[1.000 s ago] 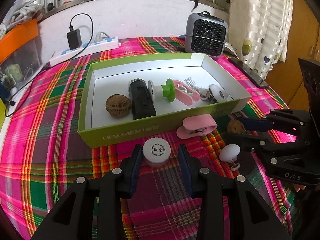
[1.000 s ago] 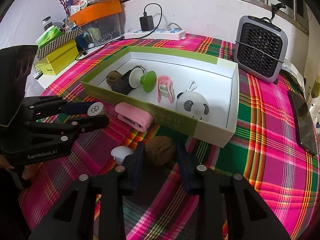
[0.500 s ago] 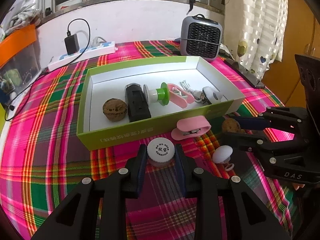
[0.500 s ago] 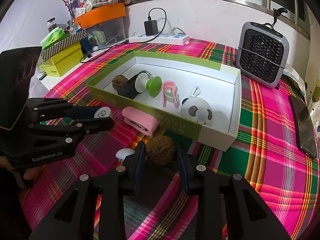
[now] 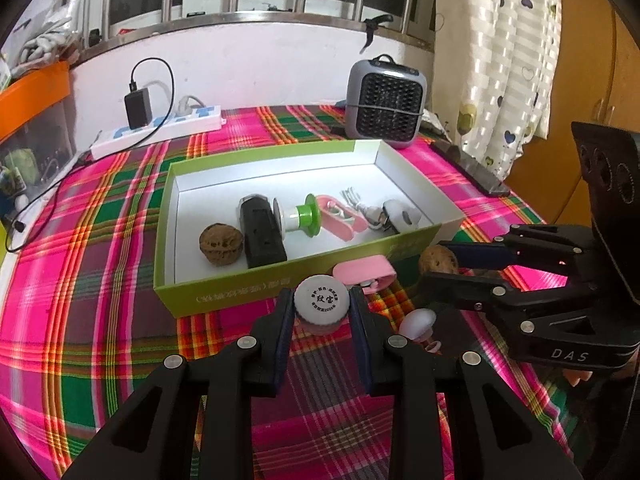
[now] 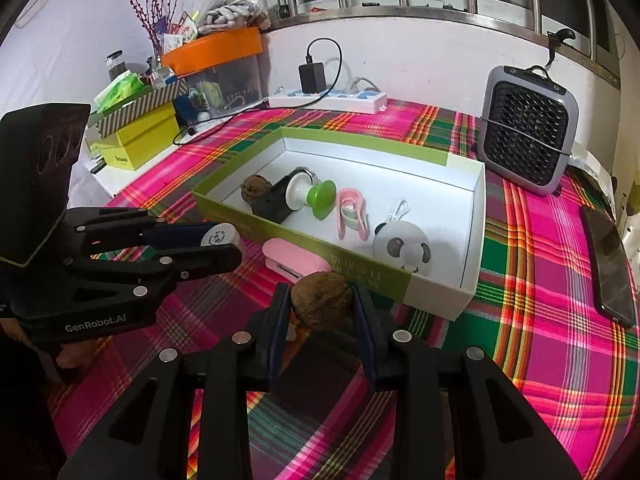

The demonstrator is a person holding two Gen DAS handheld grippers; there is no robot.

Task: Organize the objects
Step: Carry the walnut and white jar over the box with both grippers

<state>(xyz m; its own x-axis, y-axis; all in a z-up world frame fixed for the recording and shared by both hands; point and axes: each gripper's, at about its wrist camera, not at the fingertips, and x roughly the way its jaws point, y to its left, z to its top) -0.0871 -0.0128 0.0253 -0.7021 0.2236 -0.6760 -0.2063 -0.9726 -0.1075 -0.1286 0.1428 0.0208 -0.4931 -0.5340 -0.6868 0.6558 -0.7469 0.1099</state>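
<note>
Two grippers read "DAS" (right (image 5: 440, 270)) & "GenRobot.AI" (left (image 6: 224, 246)).

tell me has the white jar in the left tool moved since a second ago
Yes. The white jar now overlaps the green box's front wall; earlier it sat on the cloth below it.

"DAS" stood on the right gripper (image 5: 440, 270); "GenRobot.AI" stood on the left gripper (image 6: 228, 246); the jar (image 5: 322, 309) lid's print was unreadable.
</note>
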